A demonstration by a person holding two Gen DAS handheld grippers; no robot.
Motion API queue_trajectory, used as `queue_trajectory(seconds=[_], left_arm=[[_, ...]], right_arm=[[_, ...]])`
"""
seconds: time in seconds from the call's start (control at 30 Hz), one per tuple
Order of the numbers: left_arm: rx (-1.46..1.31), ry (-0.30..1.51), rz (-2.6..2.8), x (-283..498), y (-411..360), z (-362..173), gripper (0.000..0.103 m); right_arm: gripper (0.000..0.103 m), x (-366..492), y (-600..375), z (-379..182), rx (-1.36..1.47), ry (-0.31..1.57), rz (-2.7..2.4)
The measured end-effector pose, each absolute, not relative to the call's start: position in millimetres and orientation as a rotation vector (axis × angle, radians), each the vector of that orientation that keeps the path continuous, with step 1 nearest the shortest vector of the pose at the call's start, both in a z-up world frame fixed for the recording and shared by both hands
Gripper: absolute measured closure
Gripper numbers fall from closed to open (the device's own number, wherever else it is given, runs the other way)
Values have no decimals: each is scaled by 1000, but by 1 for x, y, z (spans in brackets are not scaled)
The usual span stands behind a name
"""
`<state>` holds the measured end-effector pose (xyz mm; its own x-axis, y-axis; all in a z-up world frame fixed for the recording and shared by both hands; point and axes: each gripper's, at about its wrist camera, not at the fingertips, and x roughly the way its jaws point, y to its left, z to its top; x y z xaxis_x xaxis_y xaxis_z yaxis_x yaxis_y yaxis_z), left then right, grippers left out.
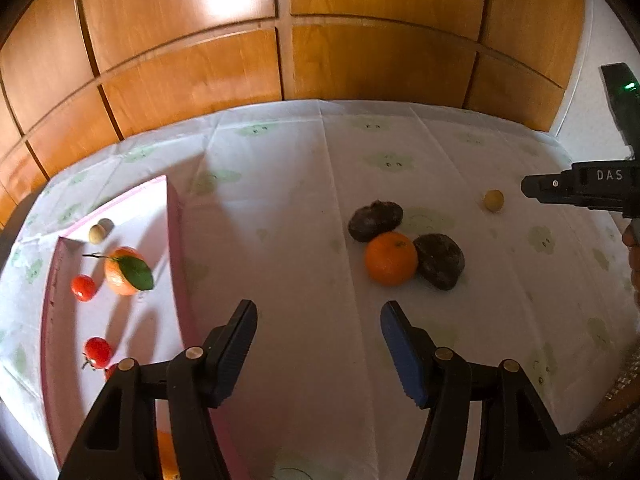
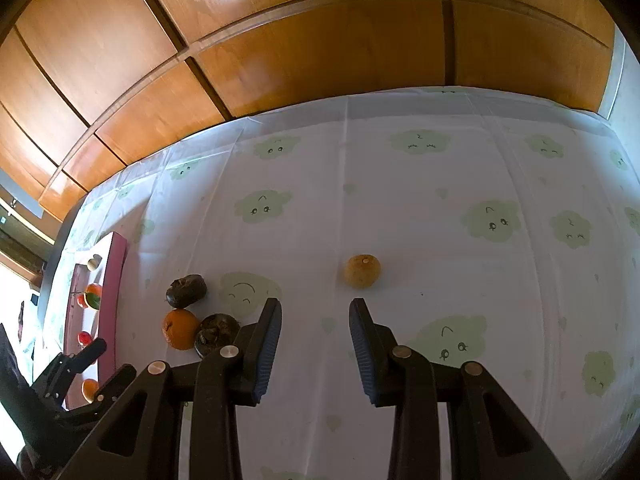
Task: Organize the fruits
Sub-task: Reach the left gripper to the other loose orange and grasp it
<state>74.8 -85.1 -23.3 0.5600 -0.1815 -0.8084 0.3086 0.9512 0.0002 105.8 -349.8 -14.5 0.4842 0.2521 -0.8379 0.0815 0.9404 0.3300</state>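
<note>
Since both empty tongs, the left tongs point(image 1: 318, 308) and right tongs point(image 2: 314, 306), gape, the firm, round orange point(image 1: 391, 258) likely wants a gentle grip across its middle.

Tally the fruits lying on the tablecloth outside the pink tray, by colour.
Dark brown fruit: 2
Orange fruit: 1
Tan fruit: 1
Total: 4
</note>
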Motion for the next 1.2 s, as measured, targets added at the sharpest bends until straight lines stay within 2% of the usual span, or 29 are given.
queue_trajectory(seconds=[0.33,0.63,0.77,0.97,1.13,1.2], left_arm=[[80,1005,-357,86,-97,-33,51],[28,1010,-391,111,-114,-35,52],[14,1027,-392,124,-122,-42,52],[-48,1056,-408,137,-125,-56,52],[-98,1076,-442,140,-120,-62,63],[-82,1067,-451,137,-121,-62,63]], right_arm=[[68,105,-349,-14,347,1065,105],[68,103,-354,-12,368,1044,78],[68,97,-376,-10,465,998,23],[68,101,-390,-25,575,1047,28],[68,103,-383,-33,565,1084,35],[68,104,-382,-37,565,1100,34]])
